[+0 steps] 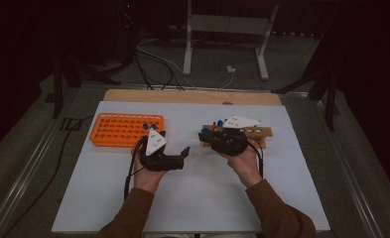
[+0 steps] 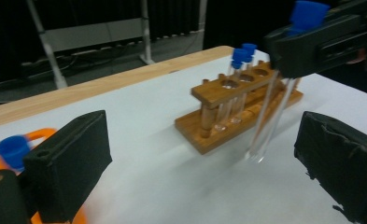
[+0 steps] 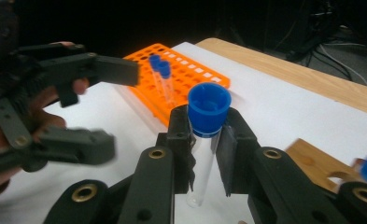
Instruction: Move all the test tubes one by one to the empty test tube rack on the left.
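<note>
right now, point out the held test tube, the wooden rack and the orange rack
held test tube (image 3: 209, 108), right gripper view, blue cap
wooden rack (image 2: 217, 91), left gripper view, top board
orange rack (image 1: 114, 130), high view, holed top

A clear test tube (image 3: 204, 154) with a blue screw cap (image 3: 209, 108) stands nearly upright, clamped just below the cap between the jaws of the right hand-held gripper (image 3: 204, 140) — its rounded bottom hangs free above the white tabletop (image 3: 274, 116). In the left gripper view the same tube (image 2: 269, 116) tilts slightly, its tip just in front of the wooden rack (image 2: 237, 109). That rack sits on the tabletop and already carries two blue-capped tubes (image 2: 239, 81) — both upright, side by side in its holes.
</note>
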`<state>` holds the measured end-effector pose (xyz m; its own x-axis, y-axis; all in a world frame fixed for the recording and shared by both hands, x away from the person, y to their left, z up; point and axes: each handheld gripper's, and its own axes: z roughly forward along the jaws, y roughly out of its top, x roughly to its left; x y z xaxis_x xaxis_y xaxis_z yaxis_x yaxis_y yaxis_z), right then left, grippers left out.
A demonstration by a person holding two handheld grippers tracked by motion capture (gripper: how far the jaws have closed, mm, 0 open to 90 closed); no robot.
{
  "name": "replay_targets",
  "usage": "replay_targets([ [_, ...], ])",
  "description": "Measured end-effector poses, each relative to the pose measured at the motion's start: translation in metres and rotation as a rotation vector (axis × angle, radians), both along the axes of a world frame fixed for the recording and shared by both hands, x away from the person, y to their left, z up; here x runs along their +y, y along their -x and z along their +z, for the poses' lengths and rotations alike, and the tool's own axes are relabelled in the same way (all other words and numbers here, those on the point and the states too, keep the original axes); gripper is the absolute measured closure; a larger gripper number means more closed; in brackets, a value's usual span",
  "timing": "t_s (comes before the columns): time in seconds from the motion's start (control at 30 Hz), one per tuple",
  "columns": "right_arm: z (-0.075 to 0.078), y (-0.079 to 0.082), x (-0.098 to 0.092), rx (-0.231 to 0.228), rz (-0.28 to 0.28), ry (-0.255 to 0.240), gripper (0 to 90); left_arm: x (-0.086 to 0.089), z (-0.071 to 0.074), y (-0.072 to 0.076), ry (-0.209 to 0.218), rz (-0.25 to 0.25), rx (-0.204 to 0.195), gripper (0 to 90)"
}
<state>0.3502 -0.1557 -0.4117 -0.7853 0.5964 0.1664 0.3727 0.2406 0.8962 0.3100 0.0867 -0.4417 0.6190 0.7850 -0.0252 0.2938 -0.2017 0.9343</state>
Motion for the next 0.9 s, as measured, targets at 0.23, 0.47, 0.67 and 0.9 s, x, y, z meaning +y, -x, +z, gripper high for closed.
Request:
replay_targets([
  [0.23,0.001,0.002,0.011,0.008,0.030,-0.009,76.4,-0.011,-0.001,0.000,-0.003,-0.065,-0.006,26.5],
  [0.47,0.002,0.005,0.018,0.012,0.057,-0.016,76.4,-0.016,-0.002,0.001,-0.009,-0.123,0.000,52.0],
  [0.67,0.000,0.007,0.022,0.015,0.075,-0.007,76.5,-0.019,-0.003,0.002,-0.030,-0.141,-0.013,68.4],
  [0.9,0.000,0.008,0.023,0.018,0.077,-0.004,76.5,-0.020,-0.004,0.004,-0.043,-0.159,-0.021,77.7],
])
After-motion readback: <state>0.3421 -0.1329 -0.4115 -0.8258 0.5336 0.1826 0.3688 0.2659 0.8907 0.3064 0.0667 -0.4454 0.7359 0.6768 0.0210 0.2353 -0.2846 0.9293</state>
